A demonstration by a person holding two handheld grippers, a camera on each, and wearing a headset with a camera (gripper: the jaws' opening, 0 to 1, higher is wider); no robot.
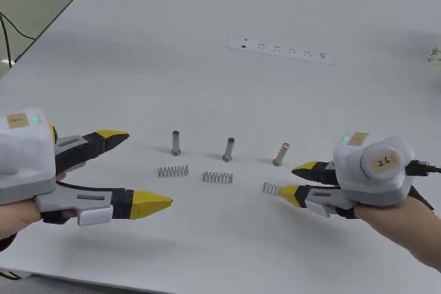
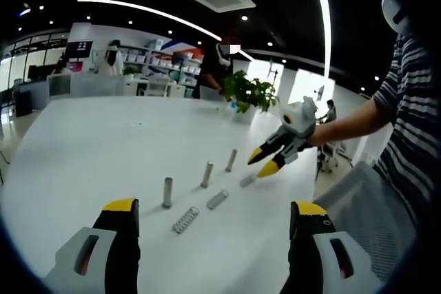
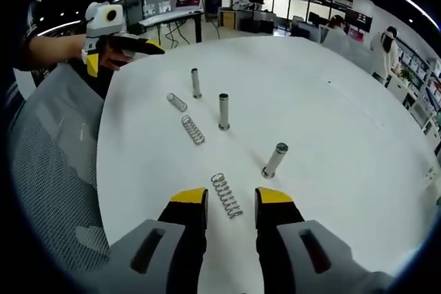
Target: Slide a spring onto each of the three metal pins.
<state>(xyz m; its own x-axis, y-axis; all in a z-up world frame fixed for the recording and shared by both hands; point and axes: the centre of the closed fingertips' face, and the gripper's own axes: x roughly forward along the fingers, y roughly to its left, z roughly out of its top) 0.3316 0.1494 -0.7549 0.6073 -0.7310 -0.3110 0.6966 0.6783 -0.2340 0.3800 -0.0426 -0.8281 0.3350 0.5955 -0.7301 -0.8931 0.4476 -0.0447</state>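
Head view: a white workbench (image 1: 103,53) carries three short grey metal pins standing in a row: the left pin (image 1: 176,142), the middle pin (image 1: 229,149) and the right pin (image 1: 281,153), which appears to lean a little. Just in front of each pin a small coiled steel spring lies flat on the table: the left spring (image 1: 172,171), the middle spring (image 1: 217,177) and the right spring (image 1: 271,187). No pin wears a spring, so the task is judged to be at its very first step.

The right gripper (image 1: 295,180), grey with yellow-tipped black jaws, sits low at the right spring. In the right gripper view its jaws stand apart on either side of that spring, released, with a sliver of table showing on each side of the coil. The left gripper (image 1: 134,169) hovers to the left of the row with jaws spread wide, grasping nothing.

The next move likely calls for the right jaws to pinch the spring across its coils, lightly enough that it neither flattens nor flicks away. The spring would then be lifted, turned upright and lined up over a pin's top.

In the head view the lower jaw covers one end of the right spring. Whether the jaw tips touch the table cannot be told, nor whether the pins are fixed in or merely standing. A white power strip (image 1: 279,49) lies well beyond the row.
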